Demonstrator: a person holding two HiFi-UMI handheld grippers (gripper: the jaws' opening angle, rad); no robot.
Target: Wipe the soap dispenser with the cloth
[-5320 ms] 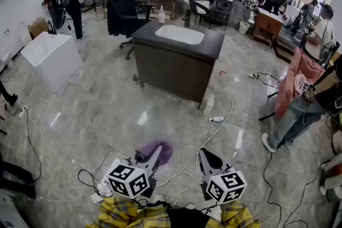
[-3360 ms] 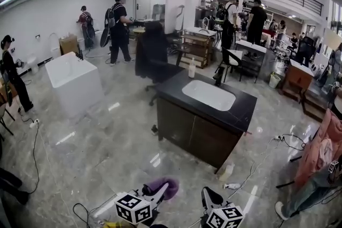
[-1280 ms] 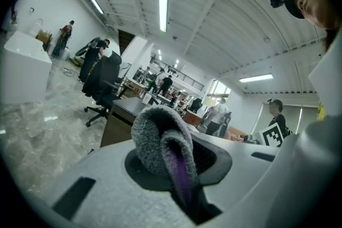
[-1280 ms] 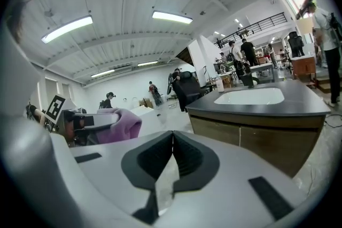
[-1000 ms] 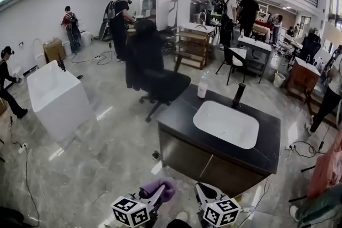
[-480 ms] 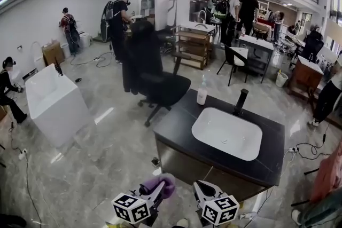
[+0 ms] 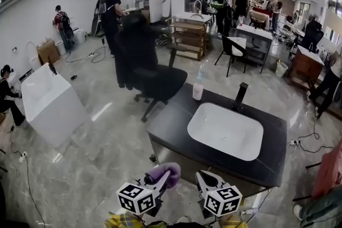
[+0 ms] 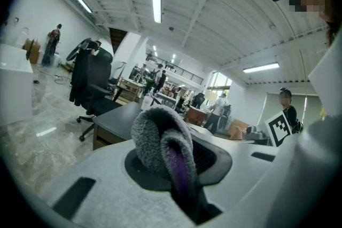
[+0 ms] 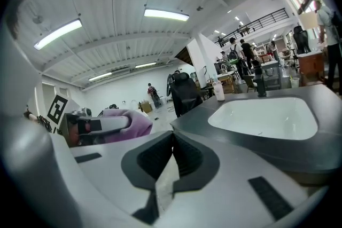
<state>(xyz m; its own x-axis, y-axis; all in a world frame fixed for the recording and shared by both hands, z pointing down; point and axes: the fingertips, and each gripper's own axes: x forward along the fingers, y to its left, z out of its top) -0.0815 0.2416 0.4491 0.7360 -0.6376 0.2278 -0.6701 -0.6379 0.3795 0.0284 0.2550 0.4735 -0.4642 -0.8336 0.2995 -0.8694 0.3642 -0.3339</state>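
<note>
MOVE: we are nearing the counter (image 7: 171, 126), closer than a second ago | GRIP: left gripper (image 7: 163, 181) is clamping the cloth (image 8: 159, 139); right gripper (image 7: 203, 183) pressed together, empty | TARGET: soap dispenser (image 7: 198, 88) standing at the counter's far edge, well apart; wiping pending

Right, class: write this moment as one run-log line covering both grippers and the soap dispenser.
left gripper: shut on cloth | right gripper: shut, empty | soap dispenser: upright on counter, untouched
</note>
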